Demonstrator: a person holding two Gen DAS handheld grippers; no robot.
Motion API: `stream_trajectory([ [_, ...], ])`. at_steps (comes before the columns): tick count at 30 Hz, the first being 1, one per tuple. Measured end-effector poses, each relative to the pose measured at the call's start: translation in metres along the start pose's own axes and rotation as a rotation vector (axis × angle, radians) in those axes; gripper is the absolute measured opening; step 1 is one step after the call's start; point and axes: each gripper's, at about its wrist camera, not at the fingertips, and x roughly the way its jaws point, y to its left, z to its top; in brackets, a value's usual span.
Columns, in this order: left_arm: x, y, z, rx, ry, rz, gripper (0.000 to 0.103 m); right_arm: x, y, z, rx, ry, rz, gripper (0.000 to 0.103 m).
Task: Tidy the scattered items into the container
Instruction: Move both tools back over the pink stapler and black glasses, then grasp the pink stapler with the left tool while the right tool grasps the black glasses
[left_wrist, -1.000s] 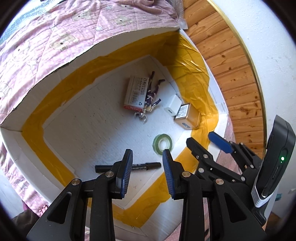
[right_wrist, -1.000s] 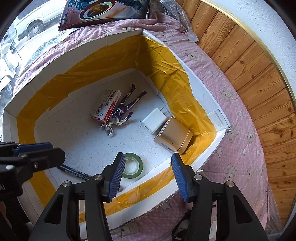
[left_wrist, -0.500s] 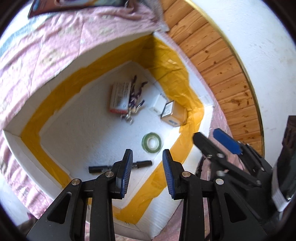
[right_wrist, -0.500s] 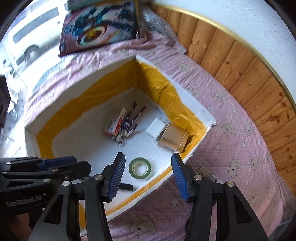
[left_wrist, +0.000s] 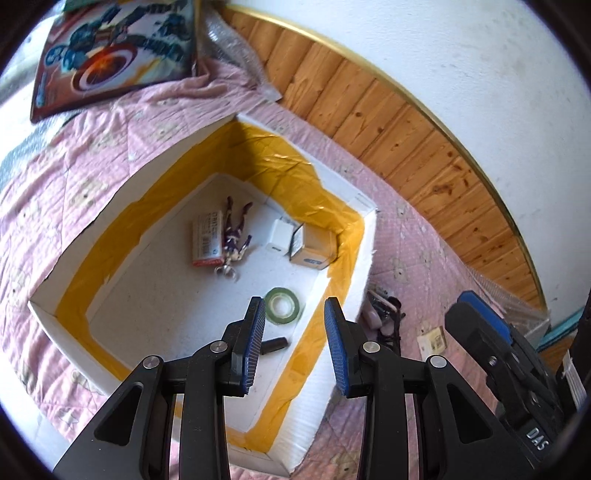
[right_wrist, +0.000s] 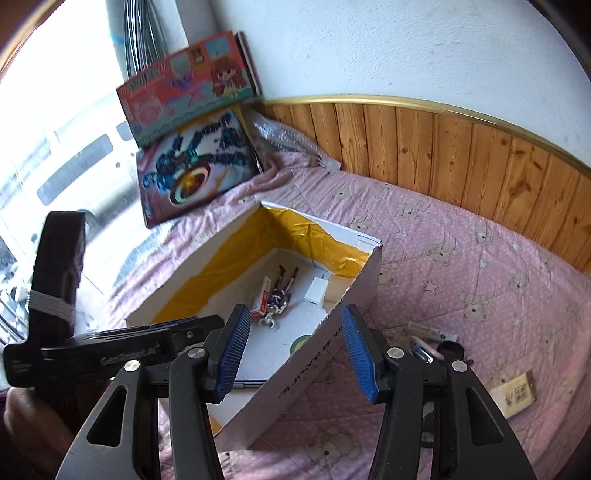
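My left gripper (left_wrist: 294, 345) and right gripper (right_wrist: 292, 354) hang empty, fingers apart, above the box (left_wrist: 334, 288); leftover card (right_wrist: 515, 393) lies right.

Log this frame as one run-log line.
phase: between picks | left gripper: open, empty, above box | right gripper: open, empty | in box: tape roll, figure | on quilt: small card

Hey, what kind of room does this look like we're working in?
Probably a child's bedroom: the work surface is a bed covered by a pink teddy-bear quilt, set against a wood-panelled wall, with boxed toys propped by a window. The white box being filled sits on the quilt.
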Motion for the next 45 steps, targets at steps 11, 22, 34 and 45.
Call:
stream_trajectory([
  [11,0.005,-0.054,-0.02,0.185,-0.016,-0.118,0.035,-0.067,-0.055,-0.031,0.138,-0.143,0.035,0.053],
  [22,0.079,-0.125,-0.049,0.355,0.168,-0.186,0.041,-0.057,-0.135,-0.07,0.25,-0.044,-0.137,0.053],
  [34,0.185,-0.129,-0.033,0.205,0.336,-0.143,0.055,0.047,-0.157,-0.105,0.152,0.194,-0.183,0.063],
  [45,0.236,-0.134,-0.028,0.148,0.37,-0.109,0.064,0.087,-0.163,-0.117,0.129,0.258,-0.251,0.05],
])
